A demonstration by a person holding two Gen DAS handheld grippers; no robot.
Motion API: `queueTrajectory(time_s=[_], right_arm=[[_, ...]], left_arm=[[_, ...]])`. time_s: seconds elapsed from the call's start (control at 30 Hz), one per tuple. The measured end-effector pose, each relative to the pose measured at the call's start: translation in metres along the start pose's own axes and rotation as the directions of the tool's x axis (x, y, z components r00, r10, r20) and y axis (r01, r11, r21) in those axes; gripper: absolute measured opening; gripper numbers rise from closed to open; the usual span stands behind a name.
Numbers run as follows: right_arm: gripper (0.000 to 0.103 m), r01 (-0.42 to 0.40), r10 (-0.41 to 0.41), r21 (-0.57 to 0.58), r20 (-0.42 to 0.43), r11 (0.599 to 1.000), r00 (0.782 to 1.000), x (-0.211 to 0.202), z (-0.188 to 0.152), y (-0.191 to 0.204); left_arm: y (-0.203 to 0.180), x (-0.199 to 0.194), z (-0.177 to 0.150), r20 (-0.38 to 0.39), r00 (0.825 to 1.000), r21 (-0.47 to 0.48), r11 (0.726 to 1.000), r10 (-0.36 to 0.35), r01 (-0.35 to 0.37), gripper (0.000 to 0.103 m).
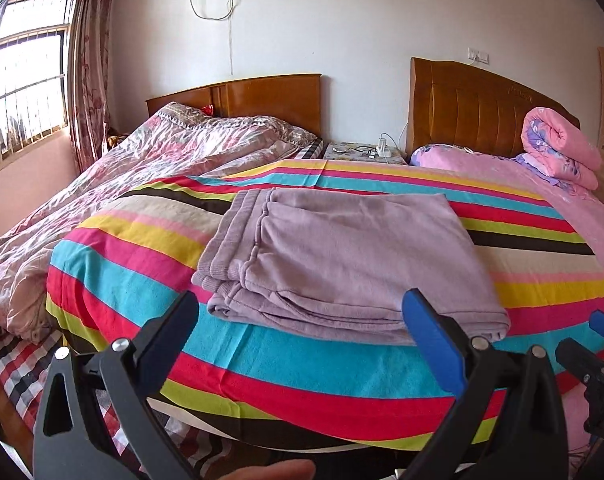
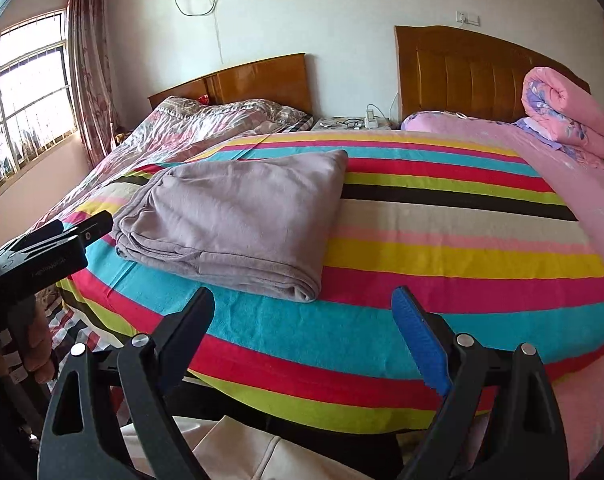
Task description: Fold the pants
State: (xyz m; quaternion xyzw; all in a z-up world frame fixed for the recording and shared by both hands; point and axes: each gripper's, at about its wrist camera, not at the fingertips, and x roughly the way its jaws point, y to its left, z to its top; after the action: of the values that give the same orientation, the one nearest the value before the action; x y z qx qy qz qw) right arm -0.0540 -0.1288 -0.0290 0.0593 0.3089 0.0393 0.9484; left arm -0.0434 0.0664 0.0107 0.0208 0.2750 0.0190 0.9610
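The lilac pants (image 1: 342, 256) lie folded into a flat rectangle on the striped blanket (image 1: 150, 264), waistband at the left. They also show in the right wrist view (image 2: 238, 216). My left gripper (image 1: 302, 304) is open and empty, just short of the pants' near edge. My right gripper (image 2: 304, 300) is open and empty, over the blanket to the right of the pants' near corner. The right gripper's tip shows at the left wrist view's right edge (image 1: 600, 320), and the left gripper's body at the right wrist view's left edge (image 2: 46, 248).
A rumpled pink quilt (image 1: 142, 168) covers the left bed. A rolled pink quilt (image 1: 562, 148) sits by the right headboard (image 1: 482, 108). A nightstand (image 1: 362, 152) with a charger and glasses stands between the beds. A window (image 1: 22, 80) is at left.
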Motion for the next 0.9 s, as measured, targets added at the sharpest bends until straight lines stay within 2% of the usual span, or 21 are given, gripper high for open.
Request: queueTrajectory(time_s=[0.2, 0.9], right_arm=[[0.087, 0.006, -0.006, 0.023, 0.006, 1.000, 1.000, 0.000, -0.002, -0.005], [0.087, -0.008, 0.007, -0.013, -0.020, 1.000, 1.000, 0.005, -0.004, 0.007]], left_arm=[[-0.011, -0.001, -0.008, -0.018, 1.000, 0.030, 0.999, -0.023, 0.024, 0.102], [-0.006, 0.000, -0.011, -0.034, 0.999, 0.017, 0.999, -0.027, 0.027, 0.102]])
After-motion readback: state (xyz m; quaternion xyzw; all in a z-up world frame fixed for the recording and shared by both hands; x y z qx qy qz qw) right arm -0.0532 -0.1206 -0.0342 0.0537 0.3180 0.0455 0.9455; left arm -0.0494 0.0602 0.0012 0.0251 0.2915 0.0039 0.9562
